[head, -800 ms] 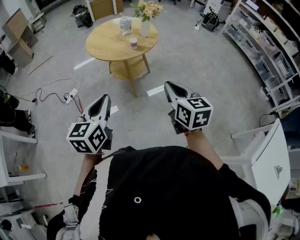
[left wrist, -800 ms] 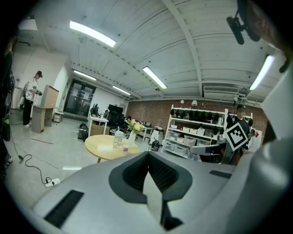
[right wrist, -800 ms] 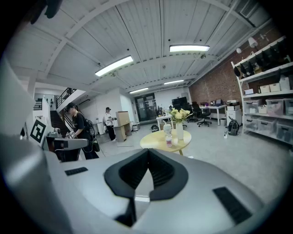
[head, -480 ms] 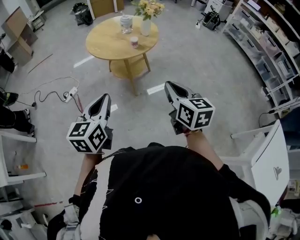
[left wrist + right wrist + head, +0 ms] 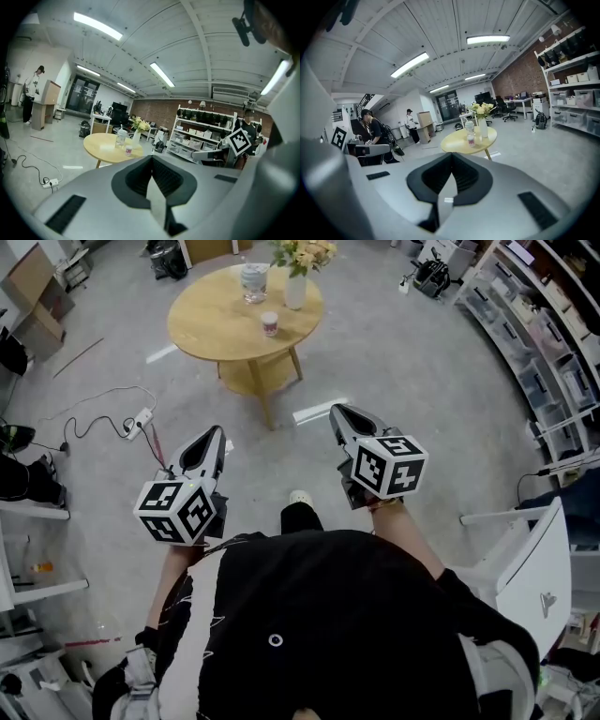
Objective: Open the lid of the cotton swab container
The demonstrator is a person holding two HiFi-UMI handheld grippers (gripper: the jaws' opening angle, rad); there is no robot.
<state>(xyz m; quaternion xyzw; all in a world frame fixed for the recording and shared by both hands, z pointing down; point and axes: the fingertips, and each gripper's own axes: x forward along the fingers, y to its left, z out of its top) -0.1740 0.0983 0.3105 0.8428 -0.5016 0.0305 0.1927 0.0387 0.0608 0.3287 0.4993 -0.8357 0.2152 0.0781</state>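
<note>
While you hold both claws shut and empty, left gripper (image 5: 213, 434) and right gripper (image 5: 337, 412) hang over floor, well short of round table (image 5: 208, 332). Cotton swab container (image 5: 270, 324) stands on table, your side of flower vase (image 5: 295, 289), well apart from both claws.

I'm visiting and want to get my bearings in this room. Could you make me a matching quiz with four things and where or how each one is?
Things:
1. vase
2. power strip
3. shelves
4. left gripper

Places or states:
A. shut, holding nothing
B. on the floor
C. on the round table
D. at the head view's right edge

Pairs: 1-C, 2-B, 3-D, 4-A
</note>
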